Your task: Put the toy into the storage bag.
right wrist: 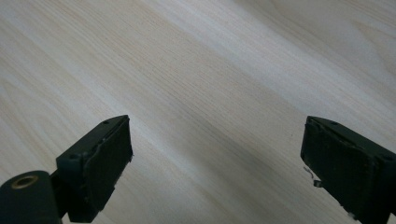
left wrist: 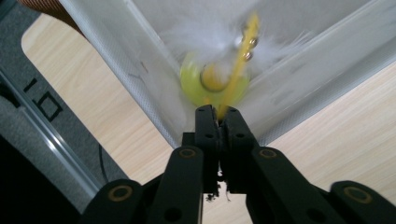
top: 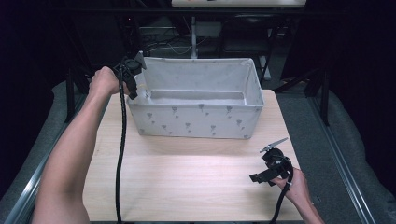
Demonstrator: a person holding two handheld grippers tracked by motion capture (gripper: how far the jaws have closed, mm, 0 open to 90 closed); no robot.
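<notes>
A toy with a yellow-green ball [left wrist: 212,84], white feathers and a thin yellow stick hangs blurred inside a pale fabric bin [top: 196,119]. My left gripper [left wrist: 218,112] is shut on the yellow stick, just above the ball. In the high view the left gripper [top: 136,86] sits at the bin's left end, tilted down over the rim. My right gripper [top: 259,177] hovers low over the wooden table [top: 187,182] at the front right. Its jaws stand wide apart in the right gripper view [right wrist: 217,158], with nothing between them.
The bin's white wall [left wrist: 135,60] runs diagonally across the left gripper view, with the table edge and a grey floor rail beyond. Bare wood [right wrist: 187,70] lies under the right gripper. Dark frames and cables stand behind the table.
</notes>
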